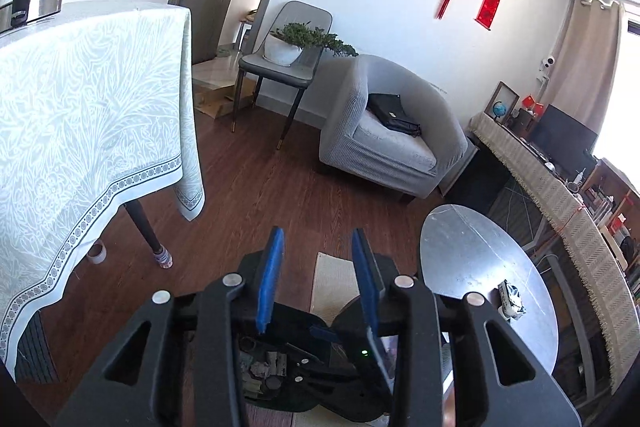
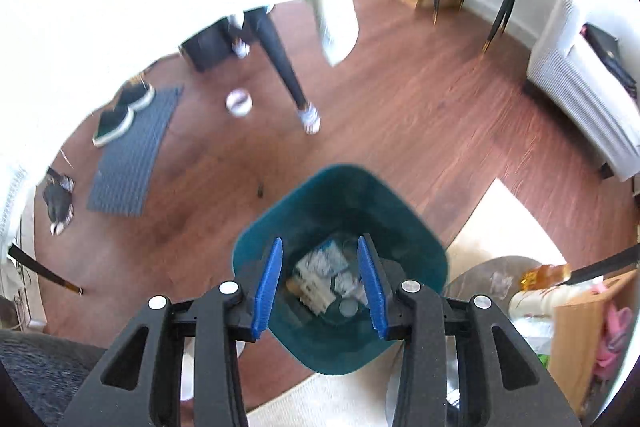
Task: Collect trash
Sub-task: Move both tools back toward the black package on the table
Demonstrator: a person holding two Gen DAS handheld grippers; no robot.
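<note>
In the right wrist view my right gripper (image 2: 319, 247) is open and empty, directly above a teal trash bin (image 2: 416, 239) on the wooden floor. Crumpled wrappers and paper (image 2: 320, 275) lie at the bin's bottom. In the left wrist view my left gripper (image 1: 318, 239) is open and empty, held over the floor, with the other gripper device dark below it. A crumpled blue-and-white wrapper (image 1: 511, 301) lies on a round silver side table (image 1: 480, 267) to the right of the left gripper.
A table with a pale patterned cloth (image 1: 88, 115) stands at left, a tape roll (image 1: 97, 253) on the floor under it. A grey armchair (image 1: 384, 131), a chair with a potted plant (image 1: 288, 47), a grey mat (image 2: 132, 155) with shoes, and a cream rug (image 2: 516, 223) surround the floor.
</note>
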